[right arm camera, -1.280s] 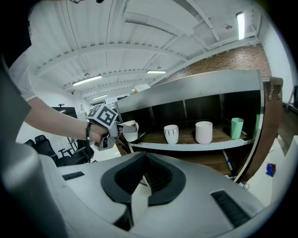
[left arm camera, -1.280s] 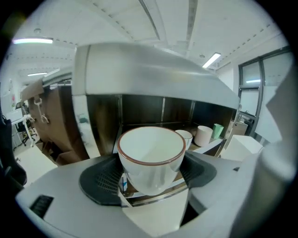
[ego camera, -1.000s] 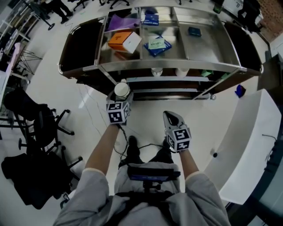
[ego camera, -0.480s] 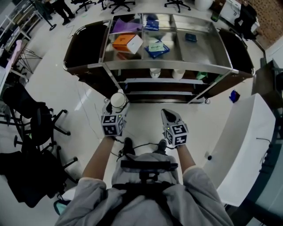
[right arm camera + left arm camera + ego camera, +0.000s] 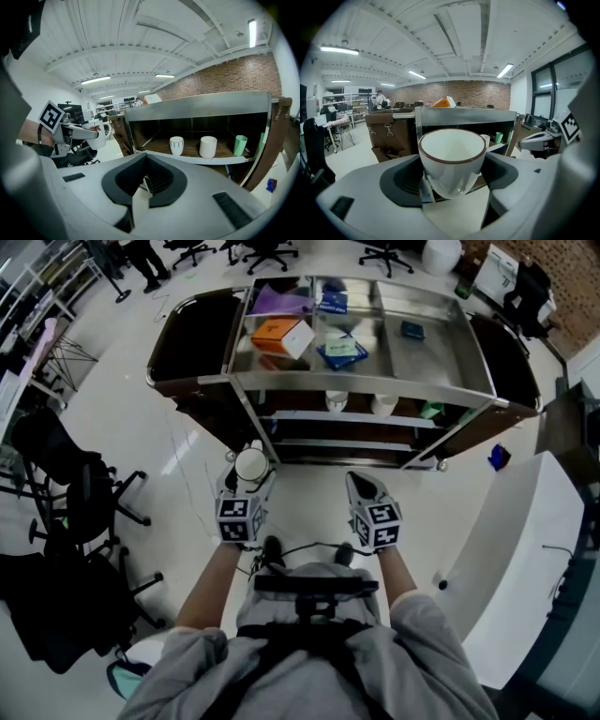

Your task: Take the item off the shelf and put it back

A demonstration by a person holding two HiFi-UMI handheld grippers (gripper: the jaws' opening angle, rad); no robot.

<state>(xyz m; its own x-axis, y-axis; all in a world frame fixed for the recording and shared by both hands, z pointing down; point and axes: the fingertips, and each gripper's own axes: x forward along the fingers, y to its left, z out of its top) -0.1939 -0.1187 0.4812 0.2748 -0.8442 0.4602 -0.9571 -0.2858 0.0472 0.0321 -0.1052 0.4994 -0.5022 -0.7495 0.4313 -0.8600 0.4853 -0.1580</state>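
White floor point(image 5: 309, 486) spreads under both claws, with office chairs point(image 5: 89, 502) well off to the left of the left claw point(image 5: 247, 482). That claw is clamped on a white cup point(image 5: 452, 159) with a brown rim. The cup stands upright between the jaws with its mouth facing up, and both pads press its sides. It is clear of the steel shelf point(image 5: 375, 385), which stands ahead of both claws and apart from them. The right claw point(image 5: 364, 491) hangs beside the left one, to its right. Its jaws are together and hold nothing. Ahead of it, on a lower level of the shelf, a striped cup point(image 5: 176, 146), a plain white cup point(image 5: 208, 146) and a green cup point(image 5: 239, 145) stand in a row. Boxes point(image 5: 281, 334) lie on the top tray point(image 5: 441, 348), farther ahead.
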